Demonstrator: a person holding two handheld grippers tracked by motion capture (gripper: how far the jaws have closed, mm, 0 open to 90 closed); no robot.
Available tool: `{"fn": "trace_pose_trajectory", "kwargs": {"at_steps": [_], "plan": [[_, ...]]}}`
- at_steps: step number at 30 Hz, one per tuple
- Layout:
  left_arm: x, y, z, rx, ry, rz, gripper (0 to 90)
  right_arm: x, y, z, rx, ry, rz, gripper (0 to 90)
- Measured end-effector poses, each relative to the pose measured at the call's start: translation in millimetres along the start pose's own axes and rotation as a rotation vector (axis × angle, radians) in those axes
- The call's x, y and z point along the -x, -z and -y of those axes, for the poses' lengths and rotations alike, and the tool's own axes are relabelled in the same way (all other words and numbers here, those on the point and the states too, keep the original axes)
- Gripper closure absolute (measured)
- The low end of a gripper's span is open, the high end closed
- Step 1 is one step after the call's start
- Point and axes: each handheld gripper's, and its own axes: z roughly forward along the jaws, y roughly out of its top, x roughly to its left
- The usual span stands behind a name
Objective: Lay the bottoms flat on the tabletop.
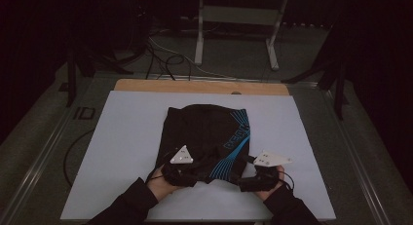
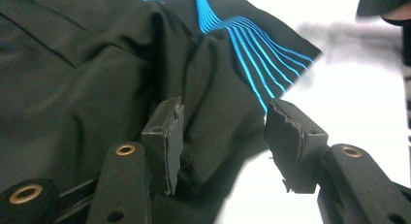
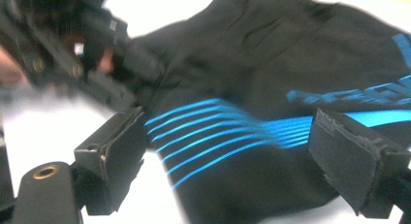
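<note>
A white board (image 1: 126, 152) is laid over a wooden table (image 1: 146, 85) in a dark room; a metal frame (image 1: 238, 20) is seen at the top; a black garment (image 1: 204, 132) with blue stripes is spread at mid-frame; its near hem is straddled by the spread left gripper (image 2: 220, 136); the right gripper (image 3: 228, 151) is likewise held apart over the stripes, nothing pinched.

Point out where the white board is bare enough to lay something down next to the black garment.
The white board is bare on both sides of the black garment: a broad strip between garment and left edge, a similar one toward the right edge, and a narrower band behind it before the wooden edge. The near edge is crowded: the left gripper and right gripper work there.
</note>
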Motion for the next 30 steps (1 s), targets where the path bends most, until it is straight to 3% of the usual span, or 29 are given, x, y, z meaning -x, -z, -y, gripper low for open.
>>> {"fn": "trace_pose_trajectory", "kwargs": {"at_steps": [2,5,9,12,16,21,23,25,26,28,30], "plan": [[2.7,4.6,7.2,-0.018,-0.019,-0.003,49.6,-8.7,0.0,7.0,-0.047,0.033,0.013,15.9],[5.2,7.9,11.0,-0.014,-0.04,-0.006,49.2,-8.4,2.3,11.3,-0.067,0.054,0.042,16.7],[8.5,9.8,10.6,-0.005,-0.065,0.001,46.3,0.0,5.6,24.6,-0.115,0.031,0.063,16.8],[9.4,7.3,10.5,-0.017,-0.086,-0.025,45.2,1.3,0.7,27.3,-0.139,0.017,0.058,16.8],[9.6,2.7,10.8,-0.033,-0.096,-0.078,43.3,-1.3,-8.1,31.2,-0.2,0.046,0.07,16.7],[6.5,-3.3,11.6,-0.05,-0.103,-0.123,42.1,-0.8,-14.0,31.9,-0.22,0.059,0.1,19.6],[5.4,-4.4,11.0,-0.056,-0.097,-0.144,46.6,-2.4,-15.0,30.4,-0.209,0.077,0.114,34.4],[4.8,-3.1,9.4,-0.045,-0.088,-0.154,57.1,-2.0,-13.0,27.3,-0.195,0.102,0.122,56.5],[3.7,-2.3,8.4,-0.039,-0.075,-0.154,63.1,-1.2,-12.4,26.1,-0.192,0.108,0.13,63.1],[2.7,-1.1,6.7,-0.032,-0.067,-0.158,70.9,1.6,-10.4,24.7,-0.184,0.096,0.12,83.4],[2.8,0.6,4.1,-0.018,-0.06,-0.156,82.4,5.4,-9.3,23.0,-0.186,0.088,0.122,87.9]]}}
